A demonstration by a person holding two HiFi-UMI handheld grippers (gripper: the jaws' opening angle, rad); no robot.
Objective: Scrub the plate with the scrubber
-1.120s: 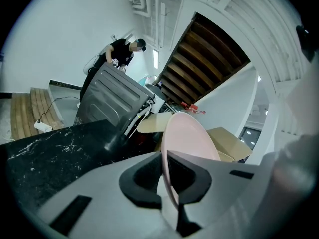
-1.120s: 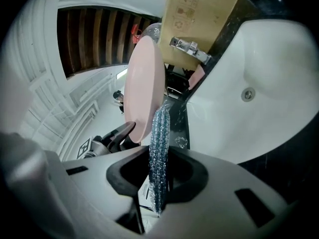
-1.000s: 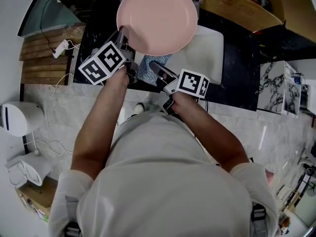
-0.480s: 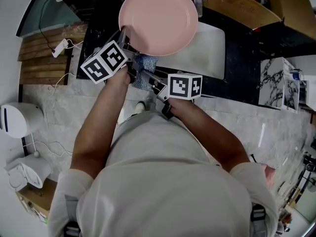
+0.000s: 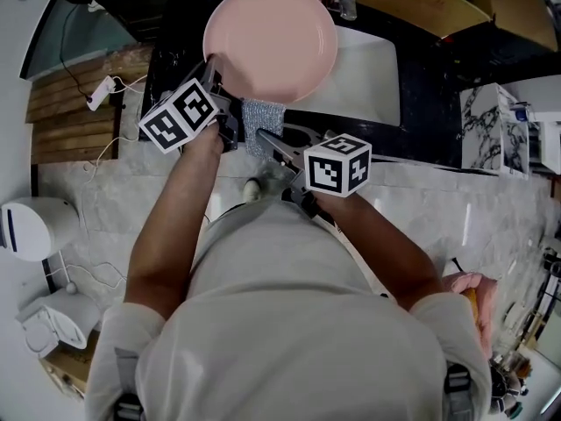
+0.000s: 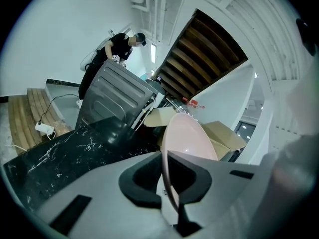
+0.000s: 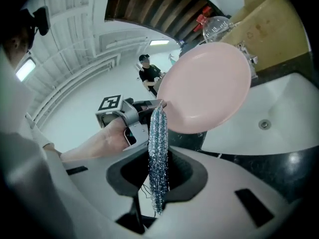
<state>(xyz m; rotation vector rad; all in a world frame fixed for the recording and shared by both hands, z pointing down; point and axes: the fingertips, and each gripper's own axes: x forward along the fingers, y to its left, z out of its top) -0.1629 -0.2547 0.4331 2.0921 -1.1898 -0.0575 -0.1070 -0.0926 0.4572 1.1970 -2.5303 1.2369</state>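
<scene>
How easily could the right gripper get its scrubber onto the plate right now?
Probably yes, easily. The right gripper is shut on the scrubber, whose tip is close by the edge of the plate; the left gripper holds it up by the rim, and nothing stands between.

A black marble counter holds a white sink above pale marbled floor.

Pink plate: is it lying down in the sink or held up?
Held up: the left gripper is shut on the pink plate at its rim, and it hangs clear above the white sink.
</scene>
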